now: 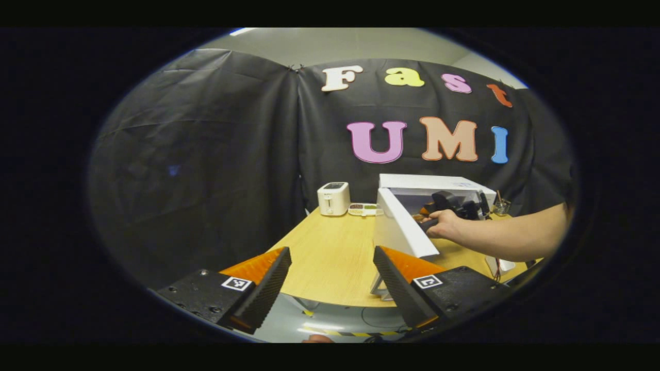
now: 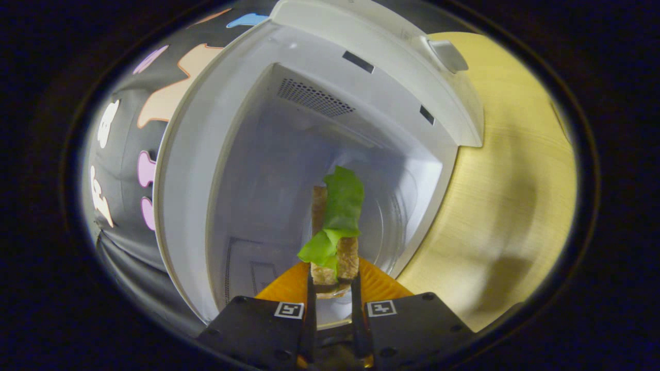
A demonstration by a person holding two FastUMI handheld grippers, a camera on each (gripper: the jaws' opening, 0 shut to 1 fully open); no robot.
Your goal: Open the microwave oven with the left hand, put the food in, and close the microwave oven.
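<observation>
The right hand-held gripper pinches the food, a bread-and-lettuce stack held upright between both fingers, its long axis pointing straight ahead into the open microwave oven. The cavity lies dead ahead of it, so I judge the next move is to go deeper and set the food down. In the left gripper view, the left hand-held gripper hangs back near the table edge, fingers spread and empty, well apart from the swung-open door, while a hand reaches in.
</observation>
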